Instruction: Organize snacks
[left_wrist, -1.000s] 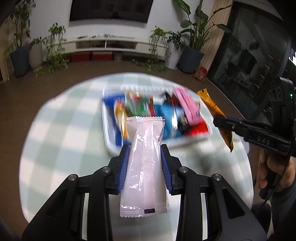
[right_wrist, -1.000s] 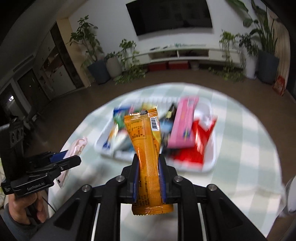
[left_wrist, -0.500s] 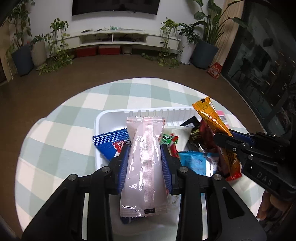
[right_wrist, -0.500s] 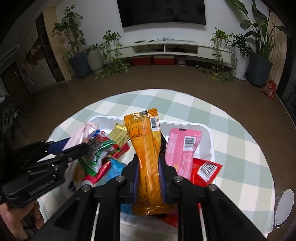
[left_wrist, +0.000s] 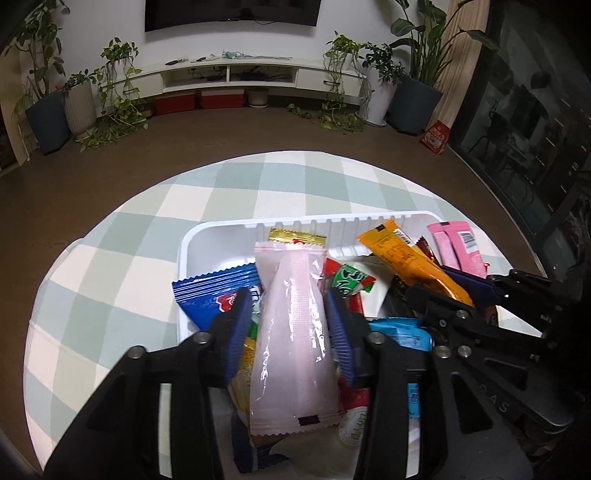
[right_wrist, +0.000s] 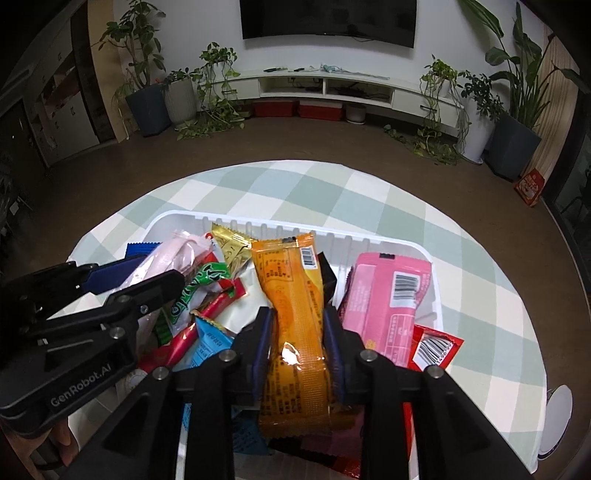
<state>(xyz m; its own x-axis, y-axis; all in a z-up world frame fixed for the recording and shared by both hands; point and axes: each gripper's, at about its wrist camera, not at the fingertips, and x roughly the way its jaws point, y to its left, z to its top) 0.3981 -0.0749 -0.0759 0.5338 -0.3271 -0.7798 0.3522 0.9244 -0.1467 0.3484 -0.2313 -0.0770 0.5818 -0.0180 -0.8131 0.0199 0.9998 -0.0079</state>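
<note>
While both hands work over a white tray (left_wrist: 221, 236) on the checked worktop (left_wrist: 110, 266), the left tool (left_wrist: 291, 306) has just been opening its jaws, a pale pink snack packet (left_wrist: 291, 332) loose between its blue pads above the tray's left side. Beside it, the right tool (right_wrist: 297, 332) has likewise been easing apart around an orange snack packet (right_wrist: 291, 295), no longer clenched, over the tray's middle. At far right, a pink wrapper (right_wrist: 388, 295) lies in the tray.
</note>
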